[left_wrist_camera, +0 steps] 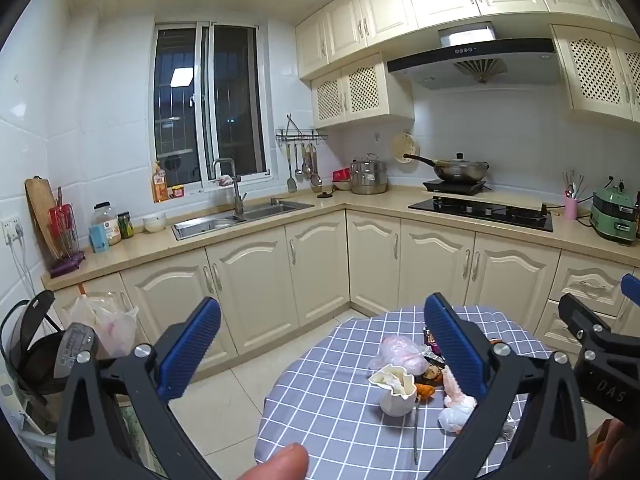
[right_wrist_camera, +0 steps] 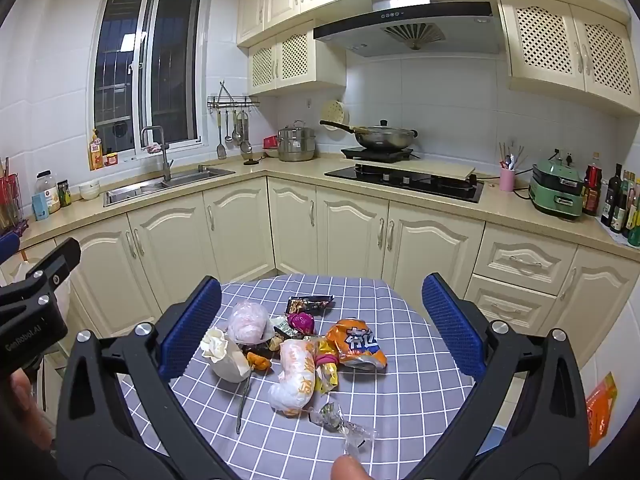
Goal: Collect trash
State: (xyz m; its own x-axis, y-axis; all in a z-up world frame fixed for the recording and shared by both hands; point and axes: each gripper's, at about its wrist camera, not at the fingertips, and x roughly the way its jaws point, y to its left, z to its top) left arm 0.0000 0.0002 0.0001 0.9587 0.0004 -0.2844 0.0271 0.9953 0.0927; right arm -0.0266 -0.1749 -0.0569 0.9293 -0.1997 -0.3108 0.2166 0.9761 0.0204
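- Right hand-held gripper point(right_wrist_camera: 320, 328) hovers spread wide and empty, framing the trash pile point(right_wrist_camera: 296, 344), likely sizing up a first pick.
- Left hand-held gripper point(left_wrist_camera: 320, 344) is equally spread, empty, offset over the near-left edge.
- Clear wrapper point(right_wrist_camera: 340, 424) lies nearest, apart from the pile.
- Checked counter point(right_wrist_camera: 400, 392) has open cloth on the right; beyond it are cabinets point(right_wrist_camera: 240, 232).

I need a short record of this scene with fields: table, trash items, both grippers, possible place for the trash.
table: round table with blue checked cloth
trash on table: orange snack bag, white printed bag, crumpled pink bag, clear wrapper, crushed paper cup, small wrappers between them
left gripper: open, above the table's left edge, holds nothing
right gripper: open, above the trash pile, holds nothing
possible place for trash: plastic bag hanging at the left cabinets
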